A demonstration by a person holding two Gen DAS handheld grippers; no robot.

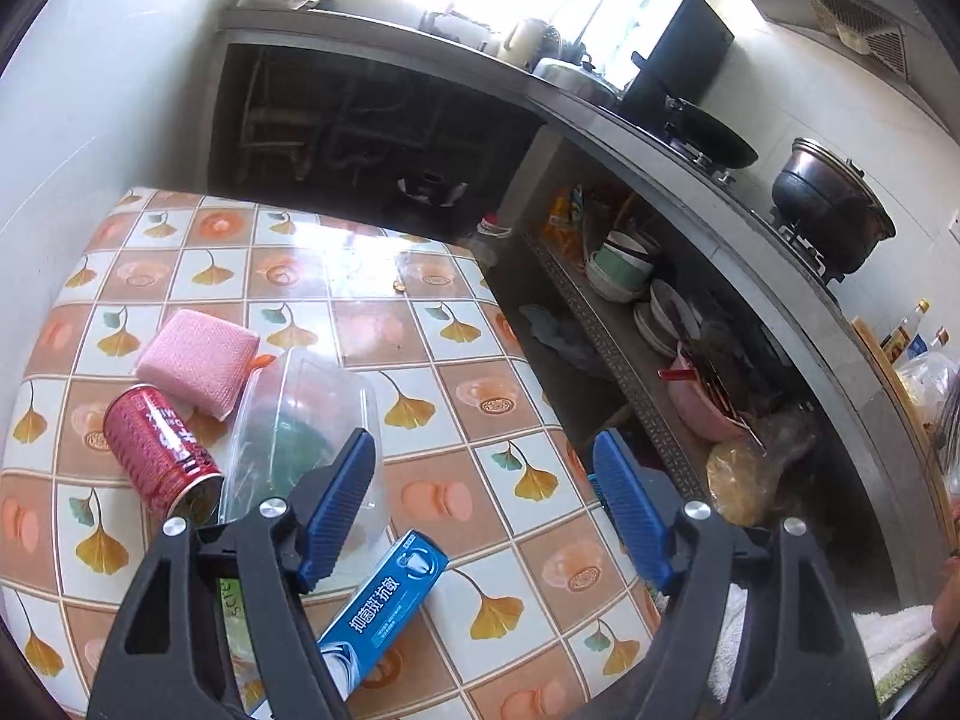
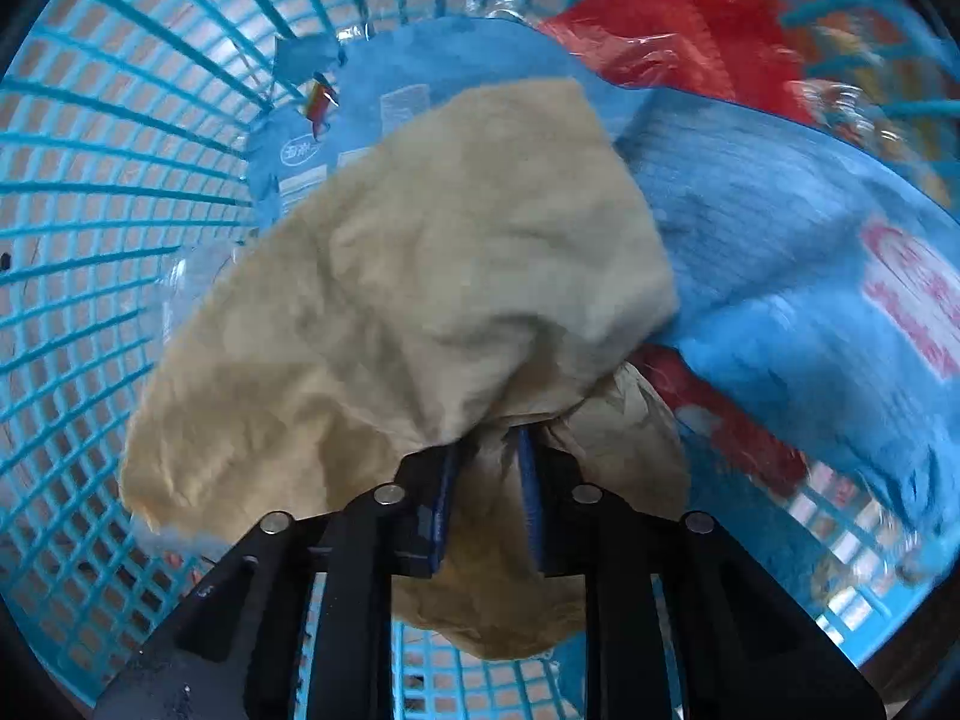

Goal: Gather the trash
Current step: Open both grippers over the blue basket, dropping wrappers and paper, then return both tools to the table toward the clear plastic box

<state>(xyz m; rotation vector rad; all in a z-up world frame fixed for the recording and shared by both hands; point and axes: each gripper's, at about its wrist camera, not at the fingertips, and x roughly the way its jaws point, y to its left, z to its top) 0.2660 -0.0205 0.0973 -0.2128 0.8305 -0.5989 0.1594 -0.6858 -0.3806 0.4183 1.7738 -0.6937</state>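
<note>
In the left wrist view my left gripper (image 1: 483, 483) is open and empty above a tiled table (image 1: 420, 324). On the table lie a red can (image 1: 159, 447), a clear plastic container (image 1: 300, 420), a pink sponge (image 1: 195, 354) and a blue toothpaste box (image 1: 384, 606) just below the fingers. In the right wrist view my right gripper (image 2: 486, 450) is shut on a crumpled tan paper (image 2: 420, 288), held inside a blue mesh basket (image 2: 102, 180). The basket holds a blue wrapper (image 2: 780, 252) and a red plastic bag (image 2: 666, 36).
To the right of the table a kitchen counter (image 1: 690, 180) carries a wok (image 1: 714, 132) and a dark pot (image 1: 831, 198). A shelf under it holds bowls (image 1: 621, 264) and plates. A white towel (image 1: 888, 636) lies at the lower right.
</note>
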